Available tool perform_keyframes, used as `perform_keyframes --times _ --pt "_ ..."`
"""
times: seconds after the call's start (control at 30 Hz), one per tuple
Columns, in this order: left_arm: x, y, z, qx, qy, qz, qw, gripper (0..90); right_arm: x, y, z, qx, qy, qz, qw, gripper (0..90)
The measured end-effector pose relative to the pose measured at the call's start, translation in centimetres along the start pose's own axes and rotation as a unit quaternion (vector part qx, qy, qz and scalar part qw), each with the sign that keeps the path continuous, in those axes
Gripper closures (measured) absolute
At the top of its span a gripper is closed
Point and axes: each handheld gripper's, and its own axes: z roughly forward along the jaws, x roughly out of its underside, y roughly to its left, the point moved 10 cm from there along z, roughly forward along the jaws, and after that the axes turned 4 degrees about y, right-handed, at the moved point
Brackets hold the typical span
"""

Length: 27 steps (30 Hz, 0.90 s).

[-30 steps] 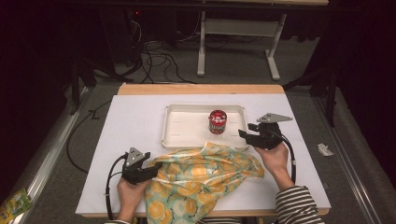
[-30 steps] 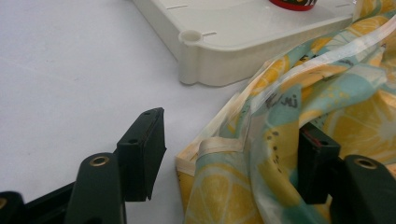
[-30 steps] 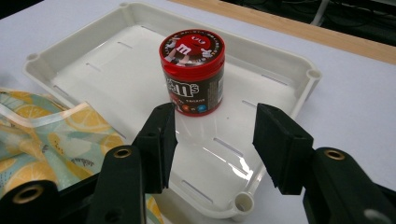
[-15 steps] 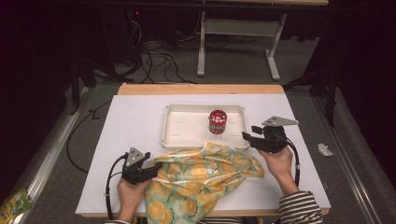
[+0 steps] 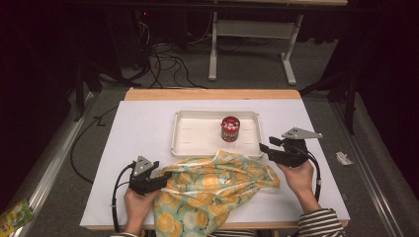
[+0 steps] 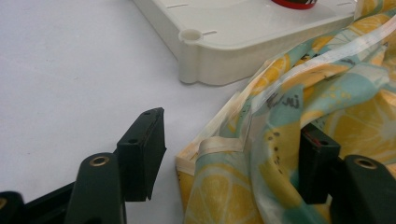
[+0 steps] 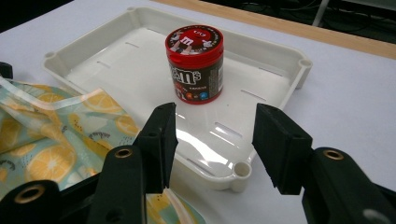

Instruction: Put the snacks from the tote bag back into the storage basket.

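The left hand-held gripper (image 5: 165,178) sits low at the near left of the white counter (image 5: 143,133), its jaws apart with the hem of the crumpled cloth printed with yellow lemon slices on pale teal (image 5: 217,190) lying between them. In the left gripper view (image 6: 233,158) the cloth's cream-edged corner (image 6: 261,154) drapes against the right-hand jaw and stands clear of the left-hand one, so the pads do not press on it from both sides (a loose bracket, not a pinch). The rest of the cloth spreads away from this hand-held gripper toward the other hand and spills over the counter's near edge.

The right hand-held gripper (image 5: 263,148) hovers just beyond the cloth's far right fold, jaws standing apart with nothing between them. Seen from the right gripper view (image 7: 215,140), the shallow white plastic tray (image 7: 280,88) lies straight ahead of the jaws, its near rim just beneath their tips, and the small round red-lidded candy tub with a brown label (image 7: 195,64) stands upright inside the tray, a little beyond the gap. The cloth (image 7: 60,135) lies to the left of this hand-held gripper's jaws, its edge touching the tray's near wall.
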Motion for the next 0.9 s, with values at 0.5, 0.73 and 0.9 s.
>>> perform_keyframes --times 0.5,0.73,0.9 --pt "-0.1 -0.1 0.0 -0.001 -0.001 0.007 1.0000 37.1 1.6 -0.1 -1.1 -0.003 -0.006 0.007 1.0000 50.7" --pt "-0.2 -0.2 -0.1 0.004 -0.005 0.007 1.0000 37.6 2.6 -0.3 -1.6 -0.002 -0.009 0.012 0.9999 50.8" --pt "-0.4 -0.3 -0.3 0.010 -0.009 0.004 0.9999 37.9 3.3 -0.4 -1.7 -0.003 -0.009 0.019 0.9998 50.9"
